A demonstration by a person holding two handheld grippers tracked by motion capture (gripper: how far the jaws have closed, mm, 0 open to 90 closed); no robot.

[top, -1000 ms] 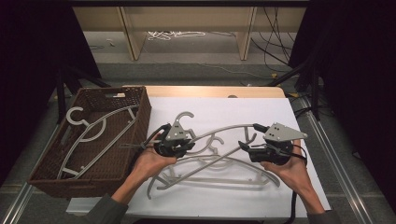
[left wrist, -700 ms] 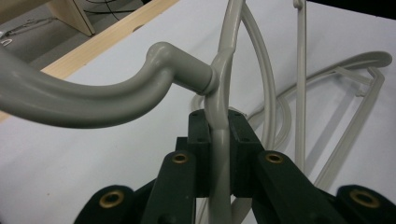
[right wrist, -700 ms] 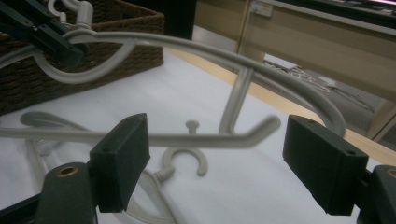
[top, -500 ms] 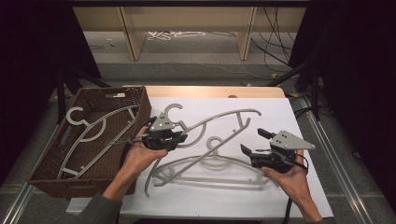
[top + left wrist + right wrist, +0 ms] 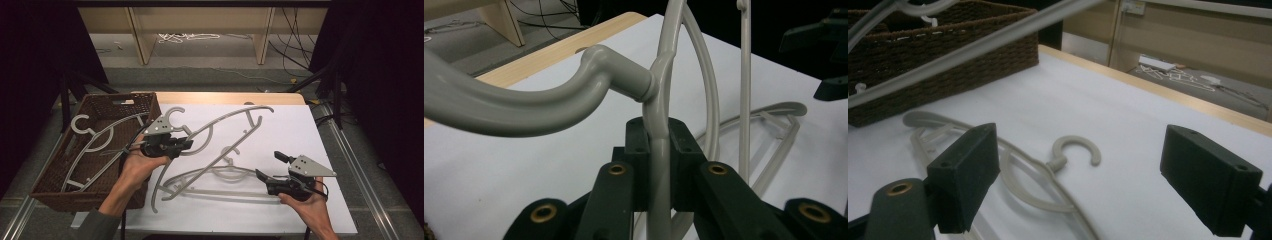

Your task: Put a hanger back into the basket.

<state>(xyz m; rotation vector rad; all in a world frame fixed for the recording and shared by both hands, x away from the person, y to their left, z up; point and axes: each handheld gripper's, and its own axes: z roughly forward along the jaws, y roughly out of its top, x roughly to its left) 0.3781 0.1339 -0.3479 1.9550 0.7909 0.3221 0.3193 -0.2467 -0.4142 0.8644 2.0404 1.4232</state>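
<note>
**Lifted hanger bound for basket: keep grip firm, swing it clear**

High view: the left gripper (image 5: 182, 144) holds 1 grey plastic coat hanger (image 5: 220, 125) above the white table sheet (image 5: 300, 130), beside the brown woven basket (image 5: 50, 185). Advice: swing it level over the rim.

Left gripper view: jaws are clenched on the hanger's neck, just below the hook.

Right gripper view: the right gripper (image 5: 1080, 182) is released, holding nothing; a second grey hanger (image 5: 1063, 160) lies flat between and beyond its jaws.

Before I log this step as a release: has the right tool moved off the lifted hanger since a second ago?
Yes. The right tool has dropped toward the table's near edge, open, away from the lifted hanger.
</note>
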